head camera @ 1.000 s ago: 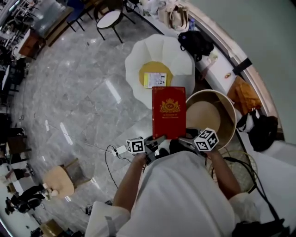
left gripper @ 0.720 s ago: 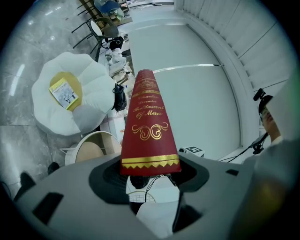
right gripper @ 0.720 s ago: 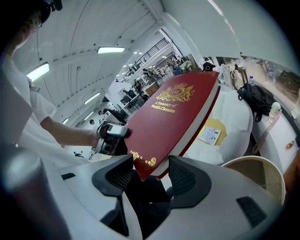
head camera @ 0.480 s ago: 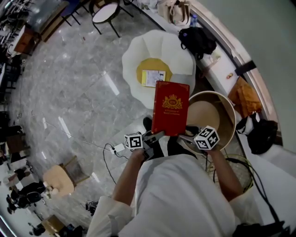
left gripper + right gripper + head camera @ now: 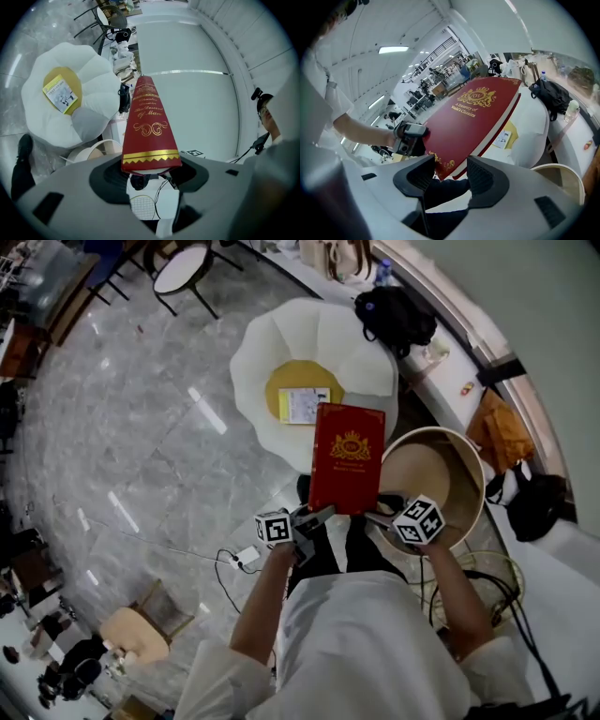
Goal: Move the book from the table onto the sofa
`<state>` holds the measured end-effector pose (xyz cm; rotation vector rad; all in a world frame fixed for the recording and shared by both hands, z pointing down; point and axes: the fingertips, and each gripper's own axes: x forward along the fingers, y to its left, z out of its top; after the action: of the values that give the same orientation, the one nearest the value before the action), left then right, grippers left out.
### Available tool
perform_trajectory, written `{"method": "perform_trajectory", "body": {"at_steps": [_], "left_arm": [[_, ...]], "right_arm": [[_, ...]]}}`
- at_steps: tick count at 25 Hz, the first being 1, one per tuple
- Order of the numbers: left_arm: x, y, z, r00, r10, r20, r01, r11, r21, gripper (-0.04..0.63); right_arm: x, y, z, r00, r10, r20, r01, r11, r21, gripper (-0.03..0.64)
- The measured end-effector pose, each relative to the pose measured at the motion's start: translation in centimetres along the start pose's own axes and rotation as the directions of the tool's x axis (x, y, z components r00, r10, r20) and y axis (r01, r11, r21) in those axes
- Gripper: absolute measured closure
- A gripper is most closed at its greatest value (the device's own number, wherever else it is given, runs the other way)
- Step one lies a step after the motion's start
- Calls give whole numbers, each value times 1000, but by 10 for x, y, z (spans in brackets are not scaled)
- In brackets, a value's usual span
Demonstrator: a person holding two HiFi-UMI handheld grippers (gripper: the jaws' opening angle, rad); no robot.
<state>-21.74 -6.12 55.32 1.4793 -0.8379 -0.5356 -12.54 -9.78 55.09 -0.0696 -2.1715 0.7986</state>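
Note:
A red hardback book (image 5: pixel 347 457) with gold print is held up in the air, over the near edge of the white flower-shaped sofa (image 5: pixel 319 343). My left gripper (image 5: pixel 314 519) is shut on the book's near left corner. In the left gripper view the spine (image 5: pixel 149 126) sits clamped between the jaws of that gripper (image 5: pixel 151 166). My right gripper (image 5: pixel 380 517) holds the near right corner. Its jaws have just been closing, with the book's corner (image 5: pixel 478 112) between them in the right gripper view (image 5: pixel 451 161). A leaflet (image 5: pixel 307 405) lies on the sofa's yellow centre.
The round beige table (image 5: pixel 441 474) stands right of the book, close to the sofa. A black bag (image 5: pixel 396 313) and an orange bag (image 5: pixel 502 427) rest on the curved ledge. A wire basket (image 5: pixel 483 582), a floor cable (image 5: pixel 225 559) and a wooden stool (image 5: pixel 141 629) are nearby.
Both grippers have carried the book forward and lower towards the white sofa, so its far end now overlaps the sofa's edge. Both grips look the same.

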Motion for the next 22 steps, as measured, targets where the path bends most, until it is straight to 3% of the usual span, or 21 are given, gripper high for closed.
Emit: {"method": "perform_trajectory", "body": {"at_steps": [8, 12, 22], "left_arm": [[12, 76, 43, 997, 7, -78, -9, 1000, -24, 350], [20, 133, 66, 991, 42, -126, -47, 998, -43, 350], [39, 258, 87, 982, 71, -173, -84, 994, -66, 350]], "right_arm": [[68, -53, 2, 999, -35, 11, 34, 993, 115, 387], [114, -91, 0, 998, -55, 10, 53, 986, 160, 387], [209, -171, -30, 997, -82, 13, 78, 978, 195, 387]]}}
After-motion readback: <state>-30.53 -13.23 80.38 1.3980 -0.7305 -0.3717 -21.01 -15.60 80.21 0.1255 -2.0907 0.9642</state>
